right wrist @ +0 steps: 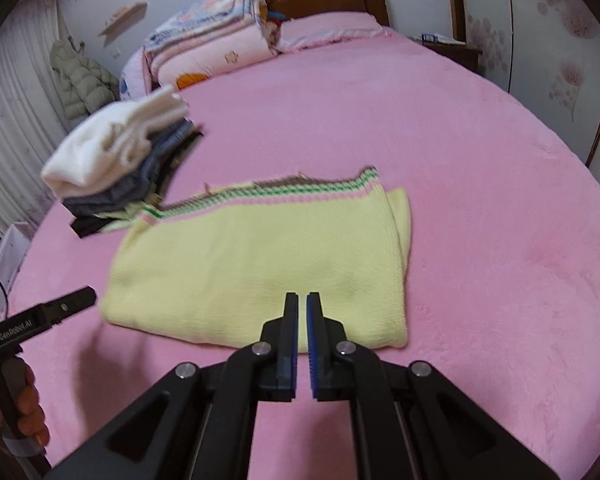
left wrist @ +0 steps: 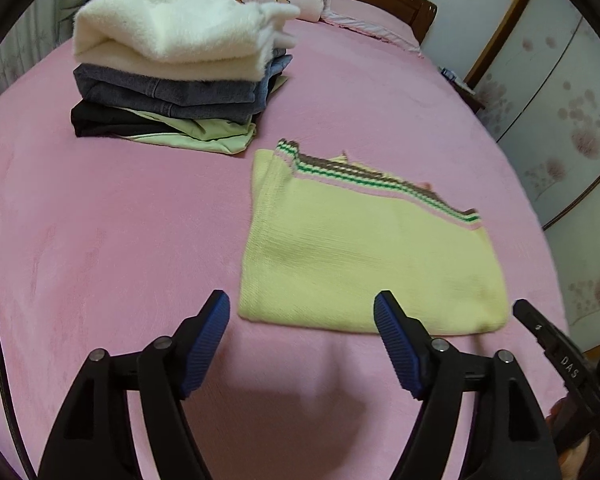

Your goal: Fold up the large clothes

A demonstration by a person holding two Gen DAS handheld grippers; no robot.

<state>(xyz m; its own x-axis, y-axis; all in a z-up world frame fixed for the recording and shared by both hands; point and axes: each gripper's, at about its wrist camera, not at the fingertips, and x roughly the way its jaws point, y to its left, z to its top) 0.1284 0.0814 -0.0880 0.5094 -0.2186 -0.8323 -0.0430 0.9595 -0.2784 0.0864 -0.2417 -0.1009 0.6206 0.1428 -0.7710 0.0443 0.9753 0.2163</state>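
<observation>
Currently seeing yellow sweater (left wrist: 364, 264) lying folded flat on pink bedspread (left wrist: 100, 240), striped hem on far side. Left gripper (left wrist: 302, 336) hanging above near edge, jaws spread wide, gripping nothing. Right gripper (right wrist: 302, 336) hovering over near edge too, jaws nearly pressed together, holding nothing; only its tip showing in left view. Folded pile (left wrist: 172, 68) sitting beyond and to the left, blurring in right view; bottom layers hard to separate. Hand (right wrist: 28, 412) on left handle getting cropped at frame edge.
</observation>
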